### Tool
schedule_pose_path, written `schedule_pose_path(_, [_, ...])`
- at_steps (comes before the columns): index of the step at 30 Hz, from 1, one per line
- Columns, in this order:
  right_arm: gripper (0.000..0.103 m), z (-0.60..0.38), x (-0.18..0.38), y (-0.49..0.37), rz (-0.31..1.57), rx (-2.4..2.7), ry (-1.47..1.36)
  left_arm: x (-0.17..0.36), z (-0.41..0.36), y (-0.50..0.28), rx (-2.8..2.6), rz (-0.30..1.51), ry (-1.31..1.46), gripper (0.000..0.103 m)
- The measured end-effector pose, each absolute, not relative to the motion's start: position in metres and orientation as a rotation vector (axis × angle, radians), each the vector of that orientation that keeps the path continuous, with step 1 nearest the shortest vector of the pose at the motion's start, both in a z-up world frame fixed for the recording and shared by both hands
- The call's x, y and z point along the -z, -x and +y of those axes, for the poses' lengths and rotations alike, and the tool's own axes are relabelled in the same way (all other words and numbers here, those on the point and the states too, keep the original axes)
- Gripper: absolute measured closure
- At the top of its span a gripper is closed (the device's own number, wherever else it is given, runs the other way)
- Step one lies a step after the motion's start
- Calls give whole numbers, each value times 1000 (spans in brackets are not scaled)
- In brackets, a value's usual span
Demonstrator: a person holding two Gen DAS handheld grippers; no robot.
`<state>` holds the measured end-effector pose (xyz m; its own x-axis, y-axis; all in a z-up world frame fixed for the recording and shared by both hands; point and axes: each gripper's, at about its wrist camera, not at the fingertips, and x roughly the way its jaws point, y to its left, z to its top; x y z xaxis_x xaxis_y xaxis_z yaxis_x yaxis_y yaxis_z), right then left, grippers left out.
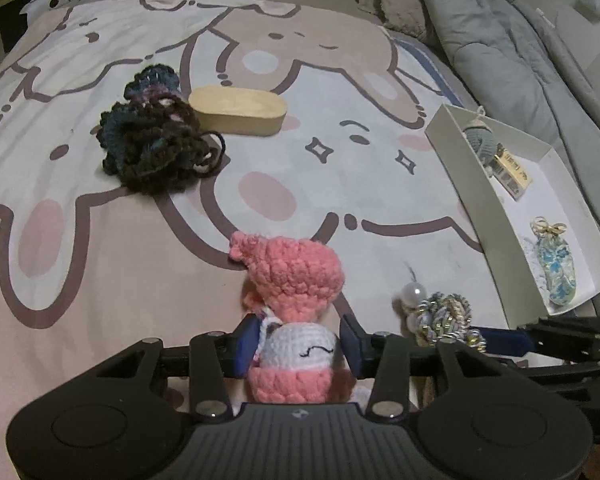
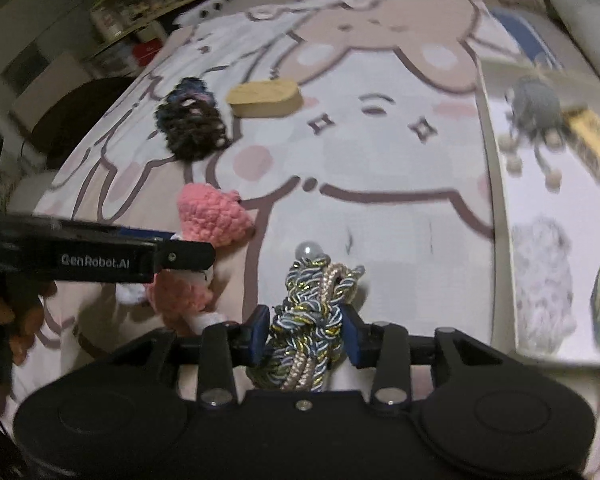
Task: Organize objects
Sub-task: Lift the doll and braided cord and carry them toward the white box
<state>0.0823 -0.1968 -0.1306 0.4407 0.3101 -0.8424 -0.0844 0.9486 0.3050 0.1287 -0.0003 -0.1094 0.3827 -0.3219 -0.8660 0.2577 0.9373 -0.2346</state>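
Your left gripper [image 1: 298, 350] clamps the pink crochet doll [image 1: 296, 344]. Your right gripper [image 2: 306, 336] grips the braided cord knot [image 2: 312, 320]. The white tray [image 2: 496, 200] is blurred.

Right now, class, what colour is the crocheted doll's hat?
Pink. The doll's hat shows best in the left wrist view.

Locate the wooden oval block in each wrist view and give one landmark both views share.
Left wrist view: the wooden oval block lies upper centre-left on the blanket, just right of the dark crochet bundle.
Right wrist view: the block lies upper centre-left, again right of the dark crochet bundle.
Shared landmark: the pink crochet doll, in the left claw.
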Motion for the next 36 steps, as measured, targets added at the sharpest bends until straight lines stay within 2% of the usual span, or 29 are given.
schedule_pose_path(6, [52, -207, 145, -84, 1168, -172, -340, 118, -9, -133, 359, 1128, 17, 56])
schedule_pose_path(9, [51, -206, 148, -84, 1172, -162, -346, 121, -15, -133, 356, 1126, -21, 55])
schedule_pose_path(10, [51, -205, 148, -84, 1168, -159, -348, 121, -16, -133, 359, 1125, -30, 55])
schedule_pose_path(11, [57, -206, 149, -84, 1163, -154, -349, 120, -16, -133, 358, 1125, -30, 56])
schedule_pose_path(15, [60, -206, 149, -84, 1145, -160, -341, 116, -15, -133, 360, 1116, -19, 61])
schedule_pose_path(36, [61, -227, 61, -76, 816, -174, -291, 43, 3, -112, 386, 899, 227, 62])
